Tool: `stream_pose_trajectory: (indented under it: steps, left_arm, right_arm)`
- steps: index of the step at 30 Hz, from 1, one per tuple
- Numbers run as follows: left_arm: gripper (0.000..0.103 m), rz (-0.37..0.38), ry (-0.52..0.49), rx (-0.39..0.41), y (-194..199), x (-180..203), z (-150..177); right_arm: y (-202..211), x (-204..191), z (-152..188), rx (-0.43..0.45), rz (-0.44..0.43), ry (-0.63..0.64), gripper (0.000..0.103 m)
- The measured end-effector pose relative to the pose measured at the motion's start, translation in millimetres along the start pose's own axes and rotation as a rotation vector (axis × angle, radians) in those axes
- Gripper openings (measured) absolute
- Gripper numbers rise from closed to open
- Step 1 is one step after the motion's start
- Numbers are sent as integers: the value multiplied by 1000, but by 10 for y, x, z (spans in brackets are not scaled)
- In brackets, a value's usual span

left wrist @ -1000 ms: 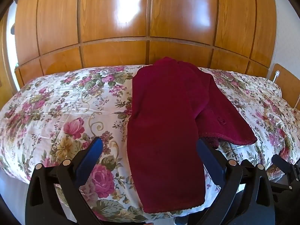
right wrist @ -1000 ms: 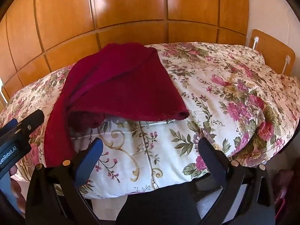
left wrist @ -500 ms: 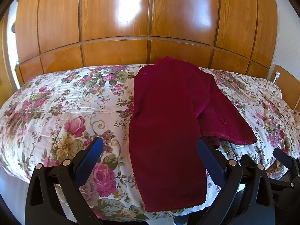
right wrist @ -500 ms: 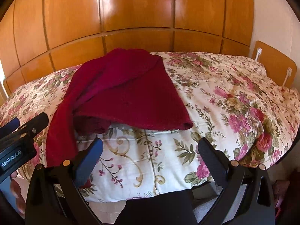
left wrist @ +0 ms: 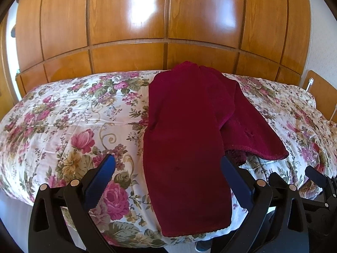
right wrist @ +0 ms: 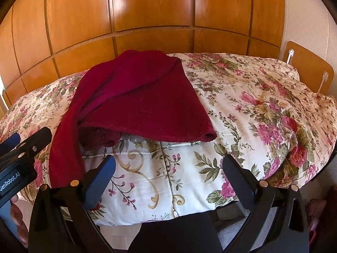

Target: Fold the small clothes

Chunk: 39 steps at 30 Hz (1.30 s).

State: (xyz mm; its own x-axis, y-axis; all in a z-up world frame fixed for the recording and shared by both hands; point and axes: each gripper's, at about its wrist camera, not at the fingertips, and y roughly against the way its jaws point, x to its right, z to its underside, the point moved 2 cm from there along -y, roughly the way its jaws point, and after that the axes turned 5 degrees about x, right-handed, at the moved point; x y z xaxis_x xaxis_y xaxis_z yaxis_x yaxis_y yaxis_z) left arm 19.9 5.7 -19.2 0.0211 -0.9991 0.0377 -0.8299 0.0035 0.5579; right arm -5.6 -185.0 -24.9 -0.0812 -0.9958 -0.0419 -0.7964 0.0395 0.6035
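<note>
My left tool [left wrist: 168,166] and right tool [right wrist: 168,166] hover wide open and empty before the bed [right wrist: 263,109], where the dark red garment [left wrist: 185,139] lies draped across the floral quilt [left wrist: 63,113].

One dark red knit garment [left wrist: 185,130] lies on the floral bedspread [left wrist: 69,113], stretched from the far side to the near edge. Its long left panel runs flat toward us, its hem draping over the near edge of the bed. A second layer fans out to the right, lifted at its hem, with a bunched fold of the same cloth showing underneath.
</note>
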Motion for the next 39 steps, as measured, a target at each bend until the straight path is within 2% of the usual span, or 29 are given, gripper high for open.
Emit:
stream_pose_trajectory:
  steps: [39]
  left_arm:
    - [99,14,-21,-12,-44,82,-26]
  right_arm:
    - [-38,21,-15,-8,4,-6,101]
